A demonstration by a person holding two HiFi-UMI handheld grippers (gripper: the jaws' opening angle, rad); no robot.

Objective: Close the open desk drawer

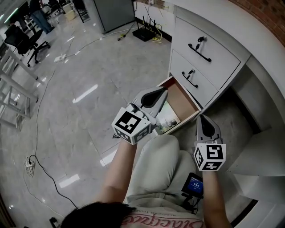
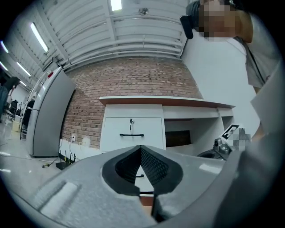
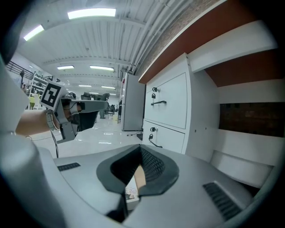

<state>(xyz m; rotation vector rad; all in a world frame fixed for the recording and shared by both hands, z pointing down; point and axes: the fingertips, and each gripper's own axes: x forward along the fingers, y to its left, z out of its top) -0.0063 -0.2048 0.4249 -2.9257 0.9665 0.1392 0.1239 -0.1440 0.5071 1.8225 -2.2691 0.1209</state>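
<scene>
The broad white table [image 1: 222,20] stands at the far right against a red brick wall [image 1: 267,11], with two shut white drawers [image 1: 202,46] in its front. Below them the open drawer with a brown wooden inside [image 1: 186,100] stands pulled out. The left gripper [image 1: 165,91] hovers over its near left corner, jaws clenched on nothing. The right gripper [image 1: 203,117] hangs just right of it, jaws likewise closed and empty. White printed paper [image 1: 169,120] lies inside the drawer

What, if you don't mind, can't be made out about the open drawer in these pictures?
- Handle of the open drawer: head view, the left hand-held gripper lies over the front.
- Drawer's contents: head view, partly under that gripper; print too small.
- Right gripper view: the shut right hand-held gripper leaves only a sliver of the contents showing.
</scene>
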